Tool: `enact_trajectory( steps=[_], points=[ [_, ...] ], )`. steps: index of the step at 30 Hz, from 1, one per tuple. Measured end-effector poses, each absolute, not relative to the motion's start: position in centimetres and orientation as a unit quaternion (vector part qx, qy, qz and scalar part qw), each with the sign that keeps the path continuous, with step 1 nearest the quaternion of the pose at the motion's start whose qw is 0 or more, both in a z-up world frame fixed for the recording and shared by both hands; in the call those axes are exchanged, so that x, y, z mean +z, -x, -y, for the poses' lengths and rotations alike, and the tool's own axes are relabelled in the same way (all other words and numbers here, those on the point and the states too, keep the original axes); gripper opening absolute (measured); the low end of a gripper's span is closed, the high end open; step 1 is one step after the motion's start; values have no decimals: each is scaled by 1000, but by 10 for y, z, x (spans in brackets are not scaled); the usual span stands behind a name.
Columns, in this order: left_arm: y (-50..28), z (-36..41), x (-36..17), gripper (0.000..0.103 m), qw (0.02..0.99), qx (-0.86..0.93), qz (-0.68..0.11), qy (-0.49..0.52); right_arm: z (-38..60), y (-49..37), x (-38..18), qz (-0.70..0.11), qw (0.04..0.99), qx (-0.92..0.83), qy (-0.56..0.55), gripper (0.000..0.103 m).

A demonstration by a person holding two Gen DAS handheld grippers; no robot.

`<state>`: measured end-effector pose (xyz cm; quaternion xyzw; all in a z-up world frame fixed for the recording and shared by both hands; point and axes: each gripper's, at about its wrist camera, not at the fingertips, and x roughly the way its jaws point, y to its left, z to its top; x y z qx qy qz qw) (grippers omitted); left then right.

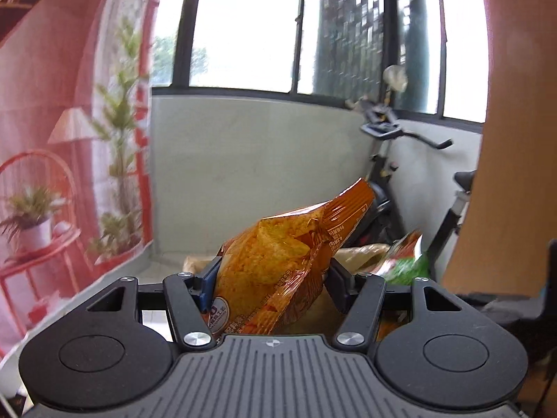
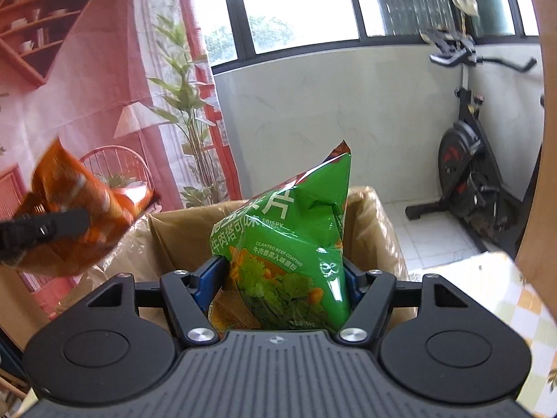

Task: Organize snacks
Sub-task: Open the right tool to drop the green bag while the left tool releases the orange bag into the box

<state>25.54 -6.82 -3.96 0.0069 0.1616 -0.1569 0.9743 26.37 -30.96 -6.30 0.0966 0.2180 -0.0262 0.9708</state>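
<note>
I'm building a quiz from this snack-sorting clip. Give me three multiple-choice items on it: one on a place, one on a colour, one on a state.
1. Where does the cardboard box sit relative to the green bag?
A. Just beyond and below it
B. On top of the exercise bike
C. On a wall shelf

2. What colour is the bag in the left hand-held gripper?
A. Blue
B. Orange
C. White

3. What is the state of the right hand-held gripper?
A. Open and empty
B. Shut on the green bag
C. Resting inside the box

Answers:
1. A, since the right wrist view shows the lined box opening right behind the green bag.
2. B, since the orange bag sits between that gripper's fingers.
3. B, since both fingers press the green bag's sides.
</note>
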Motion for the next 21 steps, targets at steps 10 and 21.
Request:
enact_trajectory(
  steps=[10,21],
  points=[
    [-287,57,-69,69,954,-147,-260,38,317,-244,-70,-232,966,-32,-113,77],
    [-269,49,-39,78,961,-139,-237,15,294,-191,-52,-208,972,-11,-112,77]
  ],
)
